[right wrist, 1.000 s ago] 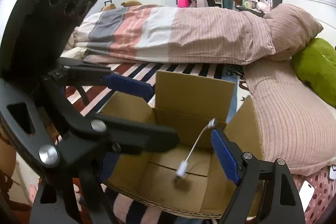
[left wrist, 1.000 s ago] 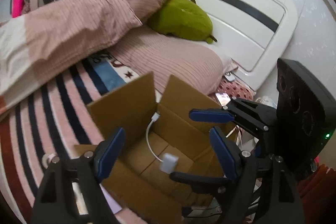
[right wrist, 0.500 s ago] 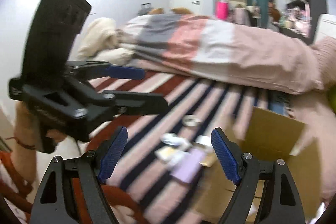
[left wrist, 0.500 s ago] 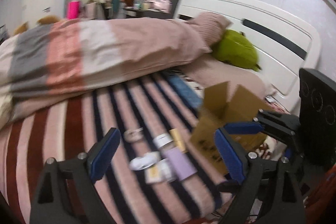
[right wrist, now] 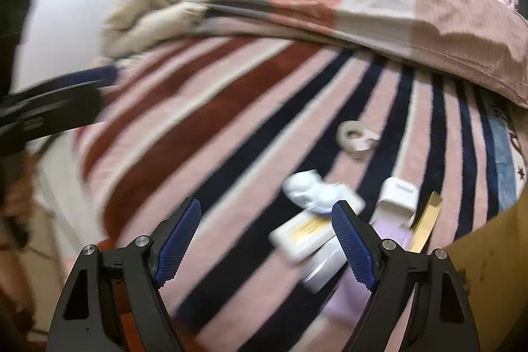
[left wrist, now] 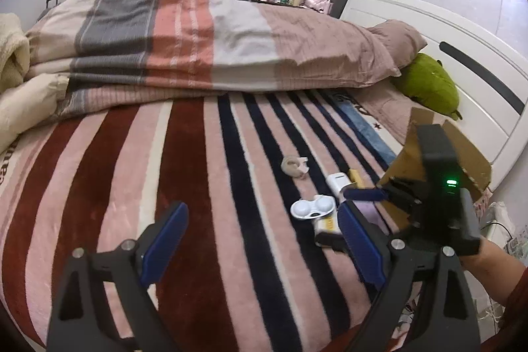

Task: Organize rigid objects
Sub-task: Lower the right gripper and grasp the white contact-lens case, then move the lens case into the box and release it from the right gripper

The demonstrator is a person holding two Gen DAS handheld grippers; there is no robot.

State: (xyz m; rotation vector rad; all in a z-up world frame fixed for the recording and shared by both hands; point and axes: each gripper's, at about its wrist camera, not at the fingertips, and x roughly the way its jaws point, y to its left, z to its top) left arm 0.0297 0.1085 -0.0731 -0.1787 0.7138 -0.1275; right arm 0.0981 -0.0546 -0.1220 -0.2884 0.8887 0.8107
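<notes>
The left claw (left wrist: 260, 240) hovers over the striped blanket (left wrist: 198, 187) with its 2 blue pads spread wide and nothing between them. The small objects lie just right of it: a white double-cup lens case (left wrist: 313, 207) nearest, a tape roll (left wrist: 293, 166) farther off, a white rounded box (left wrist: 337, 182) and a thin gold strip (left wrist: 355, 177) beyond. The right claw (right wrist: 265, 241) also stands wide apart and empty; in its view the lens case (right wrist: 310, 192) sits just beyond its right pad, resting on a flat white packet with gold print (right wrist: 305, 233), with a lilac item (right wrist: 389, 231) partly hidden beneath. The cardboard box (left wrist: 462, 154) stands at the far right, largely hidden in the left view by the right claw's black body and cut off at the frame edge in the right view. The right view is motion-blurred, so labels are unreadable. The blanket is plush, striped maroon, pink and navy; a folded quilt (left wrist: 214, 42) lies across the far side
</notes>
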